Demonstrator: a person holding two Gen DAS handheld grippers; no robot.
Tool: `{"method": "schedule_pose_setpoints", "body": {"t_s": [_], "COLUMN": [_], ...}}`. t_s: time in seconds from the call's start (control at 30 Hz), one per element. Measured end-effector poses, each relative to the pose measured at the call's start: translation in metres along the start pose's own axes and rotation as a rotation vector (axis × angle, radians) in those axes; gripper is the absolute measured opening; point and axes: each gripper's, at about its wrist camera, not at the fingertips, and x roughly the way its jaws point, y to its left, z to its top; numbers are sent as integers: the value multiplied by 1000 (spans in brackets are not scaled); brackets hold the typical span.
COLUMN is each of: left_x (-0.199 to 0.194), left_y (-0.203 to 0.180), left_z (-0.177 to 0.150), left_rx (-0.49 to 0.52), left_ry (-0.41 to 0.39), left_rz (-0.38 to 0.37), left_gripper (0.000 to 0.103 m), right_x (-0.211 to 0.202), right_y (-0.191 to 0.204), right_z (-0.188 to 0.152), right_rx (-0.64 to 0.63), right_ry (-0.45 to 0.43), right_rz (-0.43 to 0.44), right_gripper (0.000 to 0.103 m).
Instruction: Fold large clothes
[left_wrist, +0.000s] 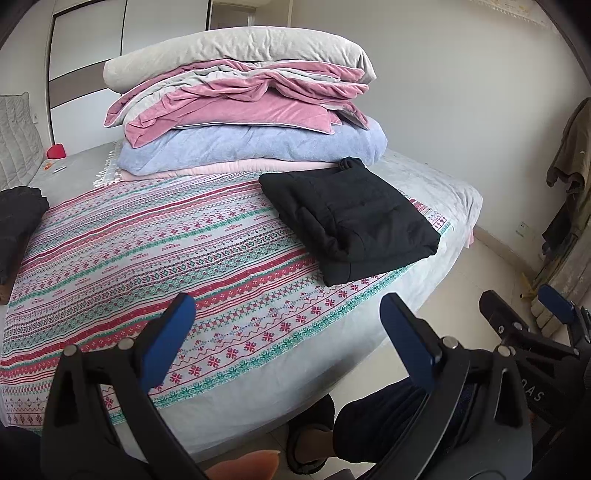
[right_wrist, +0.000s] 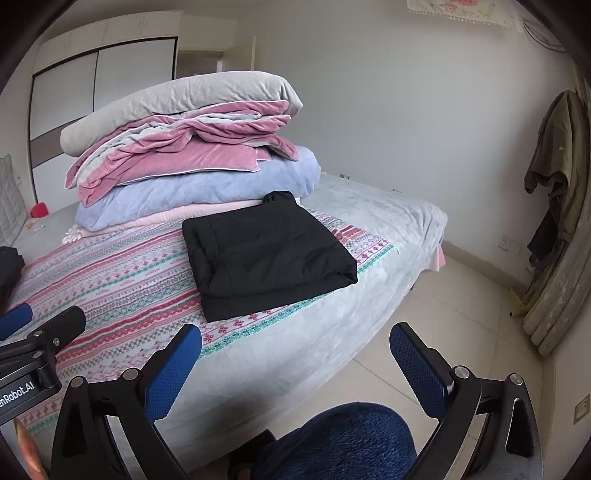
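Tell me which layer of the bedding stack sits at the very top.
The grey quilt tops the stack. Below it come the pink-and-grey quilt, then the blue blanket, with a pale pink layer at the bottom on the bed.

black garment (left_wrist: 351, 218) (right_wrist: 266, 254), folded flat, on bed

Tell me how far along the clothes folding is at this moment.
Done: one black padded garment lies folded into a neat rectangle on the patterned striped bedspread. In hand: nothing; the left gripper and right gripper are both open and empty, held back from the bed. Possibly left: a second dark garment sits at the bed's left edge, mostly out of view, so its state is unclear.
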Motion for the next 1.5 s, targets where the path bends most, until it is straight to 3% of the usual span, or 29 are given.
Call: {"method": "schedule_pose_setpoints", "body": {"t_s": [1.5], "left_x": [-7], "left_y": [-14], "left_z": [-5], "left_rx": [47], "left_ry": [-9], "left_rz": [-28], "left_gripper": [100], "right_x": [-1], "right_y": [-6], "right_z": [-3], "right_rx": [0], "right_ry": [2], "right_rz": [-17], "right_gripper": [103]}}
